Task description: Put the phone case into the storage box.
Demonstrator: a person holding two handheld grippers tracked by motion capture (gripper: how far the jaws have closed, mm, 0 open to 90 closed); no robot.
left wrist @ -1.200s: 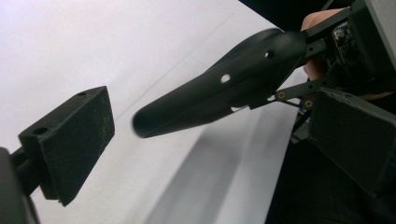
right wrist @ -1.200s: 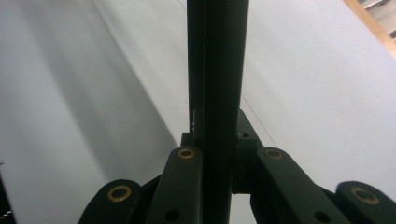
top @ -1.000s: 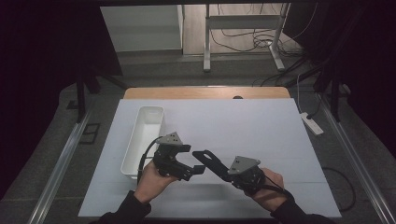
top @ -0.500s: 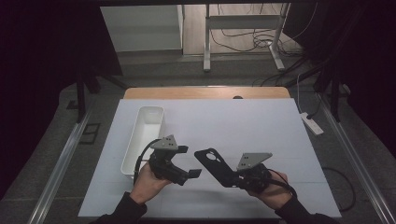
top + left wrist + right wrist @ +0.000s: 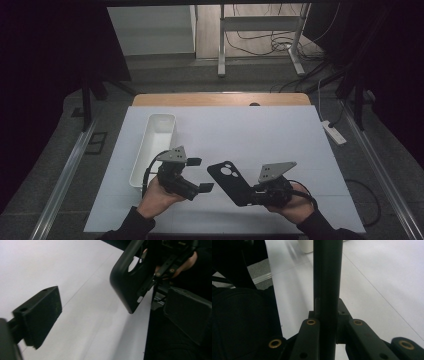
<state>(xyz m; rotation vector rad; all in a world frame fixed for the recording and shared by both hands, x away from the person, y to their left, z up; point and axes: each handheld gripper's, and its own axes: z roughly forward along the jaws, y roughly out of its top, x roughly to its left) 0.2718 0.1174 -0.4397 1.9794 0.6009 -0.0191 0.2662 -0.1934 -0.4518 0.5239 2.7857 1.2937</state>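
From above I see my right tool (image 5: 257, 192) clamped on one end of a flat black plastic phone case with a camera cut-out (image 5: 231, 181), which slants up toward ten o'clock, raised off the white-topped bench (image 5: 260, 135). In the right gripper view the case (image 5: 327, 290) stands edge-on between the pads, pinched tight. My left tool (image 5: 200, 175) sits just beside the case, at its nine o'clock, with its jaws well apart and nothing between them. In the left gripper view the case's rounded corner (image 5: 130, 287) hangs at one o'clock, beyond the gap and apart from both pads. A long white plastic rectangular tray (image 5: 156, 145) lies at eleven o'clock from my left tool, near it. Nothing lies between the left tool and the case. A white power strip (image 5: 334, 132) lies on the floor off the bench's right edge.
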